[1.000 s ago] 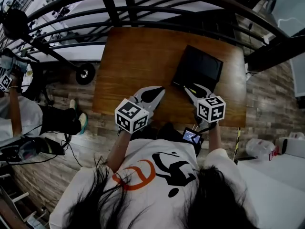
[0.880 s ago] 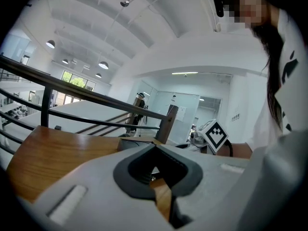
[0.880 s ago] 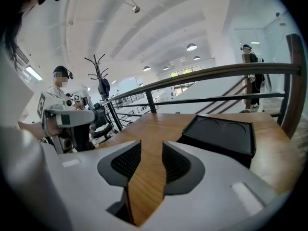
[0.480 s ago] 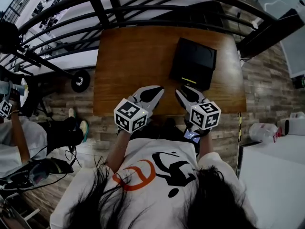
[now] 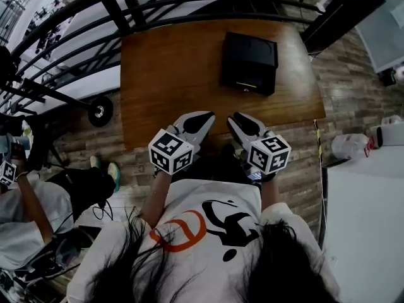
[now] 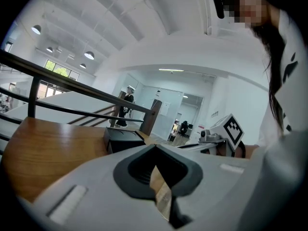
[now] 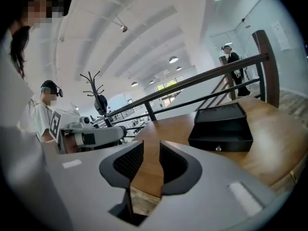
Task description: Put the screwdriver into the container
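A black box-shaped container (image 5: 252, 55) stands on the far right part of the wooden table (image 5: 170, 74). A short yellow-green streak, apparently the screwdriver (image 5: 245, 85), lies at the container's near edge. My right gripper (image 5: 236, 118) hovers at the table's front edge, well short of the container, open and holding nothing. The right gripper view shows its pads (image 7: 129, 160) apart, with the container (image 7: 221, 129) ahead to the right. My left gripper (image 5: 207, 115) sits beside it, shut and empty. In the left gripper view, the container (image 6: 122, 137) lies beyond the jaws (image 6: 155, 147).
A black metal railing (image 5: 158, 11) runs along the table's far side. Another person (image 5: 25, 188) sits on the plank floor at the left. A white surface (image 5: 366, 219) stands at the right. A coat stand (image 7: 98, 100) shows in the right gripper view.
My right gripper has drawn back from the container to the table's front edge. The yellow-green screwdriver, between its jaws a second ago, now lies at the container's near edge.
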`<state>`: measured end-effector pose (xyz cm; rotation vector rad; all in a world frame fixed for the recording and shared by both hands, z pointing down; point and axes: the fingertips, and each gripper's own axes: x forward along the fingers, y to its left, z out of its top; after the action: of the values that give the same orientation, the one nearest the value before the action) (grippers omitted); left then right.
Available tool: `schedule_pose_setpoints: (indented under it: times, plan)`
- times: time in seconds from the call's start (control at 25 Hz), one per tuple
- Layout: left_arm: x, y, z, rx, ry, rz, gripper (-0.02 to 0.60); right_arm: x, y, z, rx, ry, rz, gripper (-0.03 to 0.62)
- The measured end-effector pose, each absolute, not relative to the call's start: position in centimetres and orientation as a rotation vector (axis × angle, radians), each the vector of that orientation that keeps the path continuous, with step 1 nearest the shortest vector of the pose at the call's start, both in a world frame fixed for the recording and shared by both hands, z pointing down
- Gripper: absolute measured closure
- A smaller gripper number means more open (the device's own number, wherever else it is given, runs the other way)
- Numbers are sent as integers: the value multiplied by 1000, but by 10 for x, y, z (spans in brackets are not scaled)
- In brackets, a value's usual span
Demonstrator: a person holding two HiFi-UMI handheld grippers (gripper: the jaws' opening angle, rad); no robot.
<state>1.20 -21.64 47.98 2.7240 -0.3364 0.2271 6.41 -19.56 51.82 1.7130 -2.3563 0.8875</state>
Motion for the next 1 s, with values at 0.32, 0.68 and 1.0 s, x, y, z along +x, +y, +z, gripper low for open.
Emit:
schedule_pose_setpoints:
  times: [0.32,0.68,1.0]
  plan:
    - [23,-188,477,2727,-288,215,581,68,-157,519,1746,-2322,909,474]
    - [37,-156,470,2729,-337,210,581,76,-123,513,1706,-2359,903,488]
    - [62,-76,465,2709,-411,208,581,96,-42,504,1641,-2411,907,496]
